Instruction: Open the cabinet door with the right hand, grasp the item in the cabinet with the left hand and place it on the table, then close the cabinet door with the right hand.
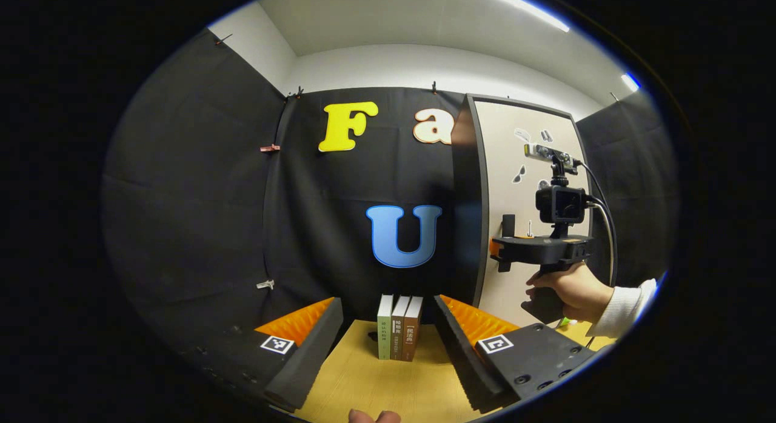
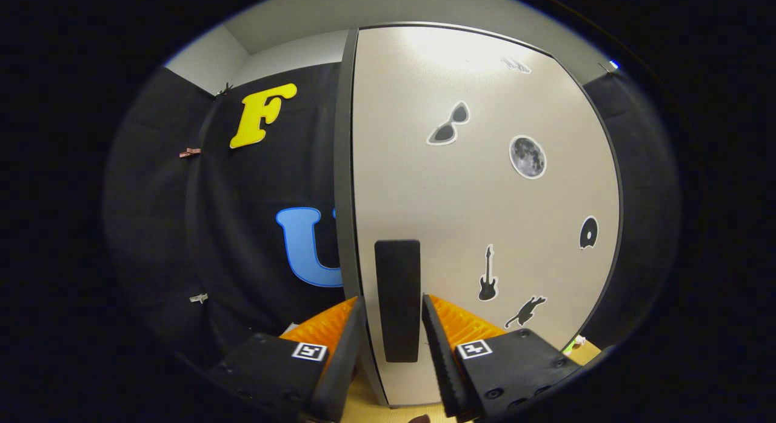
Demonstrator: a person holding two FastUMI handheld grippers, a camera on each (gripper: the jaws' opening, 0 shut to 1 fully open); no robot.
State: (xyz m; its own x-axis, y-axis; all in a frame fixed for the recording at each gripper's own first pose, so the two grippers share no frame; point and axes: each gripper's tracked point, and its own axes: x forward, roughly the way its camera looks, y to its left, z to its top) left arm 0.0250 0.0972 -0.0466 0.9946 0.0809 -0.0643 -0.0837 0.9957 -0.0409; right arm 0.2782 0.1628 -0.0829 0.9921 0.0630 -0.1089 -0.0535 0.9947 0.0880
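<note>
A tall cabinet stands with its pale door (image 2: 485,199) shut; several stickers dot the door. Its dark upright handle (image 2: 397,289) sits between the fingers of my right gripper (image 2: 393,308), which is open, with a thin gap showing at the left finger. In the left gripper view a hand (image 1: 573,289) holds that right gripper (image 1: 506,256) at the handle (image 1: 508,225) of the door (image 1: 521,168). My left gripper (image 1: 388,326) is open above the wooden table (image 1: 364,386) and holds nothing. The inside of the cabinet is hidden.
Three books (image 1: 400,327) stand upright on the table against the black cloth wall, straight ahead of my left gripper. The cabinet's dark side panel (image 1: 465,199) rises just right of them. A white sleeve (image 1: 624,305) reaches in from the right.
</note>
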